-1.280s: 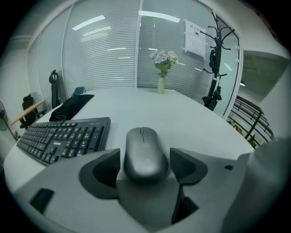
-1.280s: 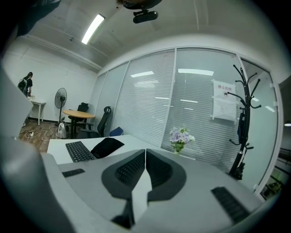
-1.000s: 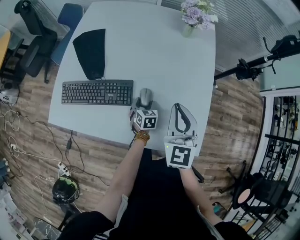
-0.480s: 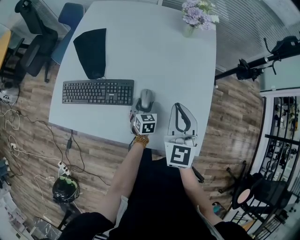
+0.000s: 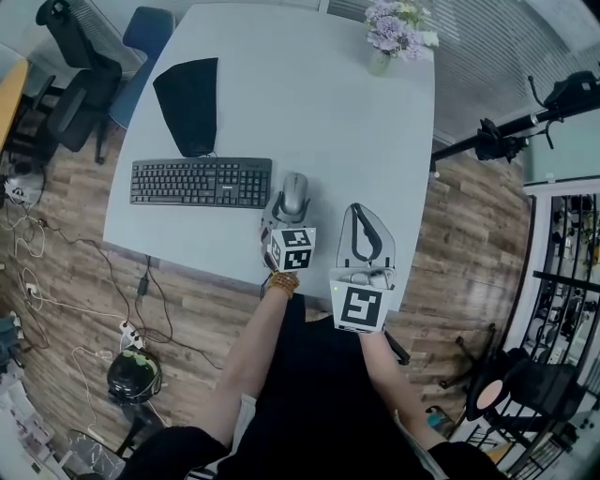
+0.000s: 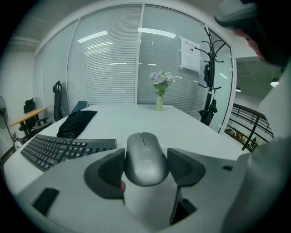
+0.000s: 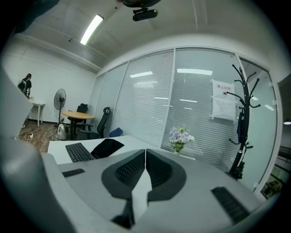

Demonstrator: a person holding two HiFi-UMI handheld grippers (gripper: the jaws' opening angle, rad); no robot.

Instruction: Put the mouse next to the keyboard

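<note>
left gripper (image 6: 146, 160) pinching the grey mouse (image 5: 293, 194), mouse sitting just beside the keyboard (image 5: 200, 183), right gripper (image 7: 145, 169) hovering nearby, jaws pressed together

Stock as I count it from my station. Table (image 5: 328, 112): one. Keyboard (image 5: 201, 182): one. Mouse (image 5: 293, 193): one. Black pouch (image 5: 187, 103): one. Vase of flowers (image 5: 394, 33): one. Grippers: two (left gripper (image 6: 145, 159), right gripper (image 7: 145, 157)). Blue chair (image 5: 148, 28): one.
</note>
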